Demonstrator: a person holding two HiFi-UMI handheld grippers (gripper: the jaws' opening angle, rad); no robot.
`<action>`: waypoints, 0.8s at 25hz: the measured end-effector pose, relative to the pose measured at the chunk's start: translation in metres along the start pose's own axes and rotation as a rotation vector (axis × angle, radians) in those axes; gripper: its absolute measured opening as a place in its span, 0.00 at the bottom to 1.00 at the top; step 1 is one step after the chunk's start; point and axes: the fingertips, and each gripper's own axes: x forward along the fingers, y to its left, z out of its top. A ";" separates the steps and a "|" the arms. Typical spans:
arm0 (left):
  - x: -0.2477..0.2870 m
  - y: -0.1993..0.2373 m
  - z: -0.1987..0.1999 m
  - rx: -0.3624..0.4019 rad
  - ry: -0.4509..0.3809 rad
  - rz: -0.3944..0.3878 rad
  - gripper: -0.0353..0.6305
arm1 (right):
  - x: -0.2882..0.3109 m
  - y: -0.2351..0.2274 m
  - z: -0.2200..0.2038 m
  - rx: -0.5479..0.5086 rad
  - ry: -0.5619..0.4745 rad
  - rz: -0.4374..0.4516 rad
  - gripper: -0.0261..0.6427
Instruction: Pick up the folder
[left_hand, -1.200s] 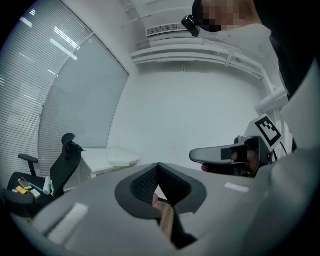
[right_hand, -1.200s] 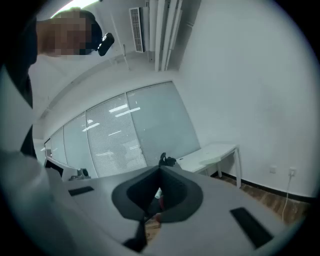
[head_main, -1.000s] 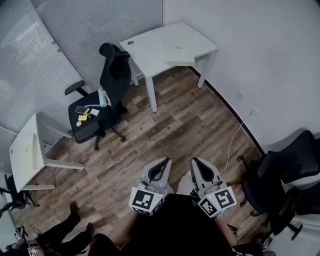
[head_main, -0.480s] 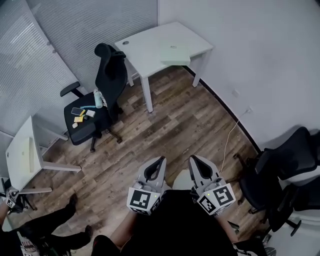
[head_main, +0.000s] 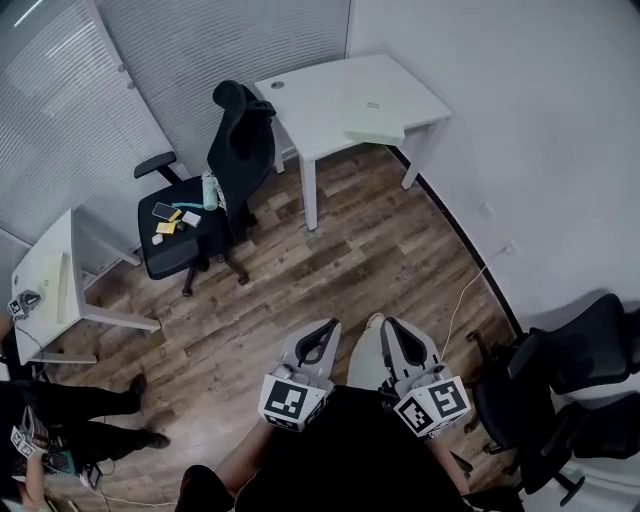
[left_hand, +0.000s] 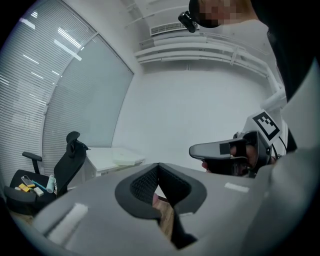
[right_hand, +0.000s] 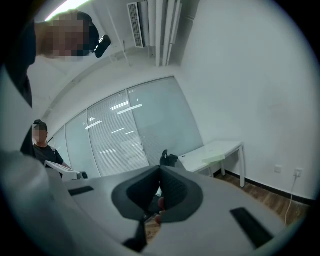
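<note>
The folder (head_main: 375, 108), pale green and flat, lies near the front edge of the white corner desk (head_main: 310, 95) at the far end of the room. It shows small in the left gripper view (left_hand: 125, 159) and in the right gripper view (right_hand: 214, 158). Both grippers are held close to the body, far from the desk. My left gripper (head_main: 327, 326) (left_hand: 158, 167) has its jaws together with nothing between them. My right gripper (head_main: 390, 324) (right_hand: 160, 169) is shut and empty too, side by side with the left.
A black office chair (head_main: 225, 170) stands left of the desk, with a bottle and small items on its seat (head_main: 168, 222). A second white desk (head_main: 45, 290) is at the left, a person (head_main: 60, 425) at the lower left. Black chairs (head_main: 575, 365) stand at the right; a white cable (head_main: 462, 295) lies on the wood floor.
The head view has swung, so the desk and chair sit a little further right. The person at the lower left has shifted toward the left edge. Both grippers stay shut near the body.
</note>
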 end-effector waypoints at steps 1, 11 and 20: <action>0.006 0.001 0.001 0.002 0.000 0.005 0.06 | 0.004 -0.004 0.001 0.001 0.005 0.007 0.04; 0.093 0.008 0.009 -0.011 0.012 0.018 0.06 | 0.044 -0.083 0.021 0.046 0.040 0.022 0.04; 0.174 0.020 0.031 -0.031 -0.020 0.099 0.06 | 0.081 -0.155 0.051 0.050 0.062 0.054 0.04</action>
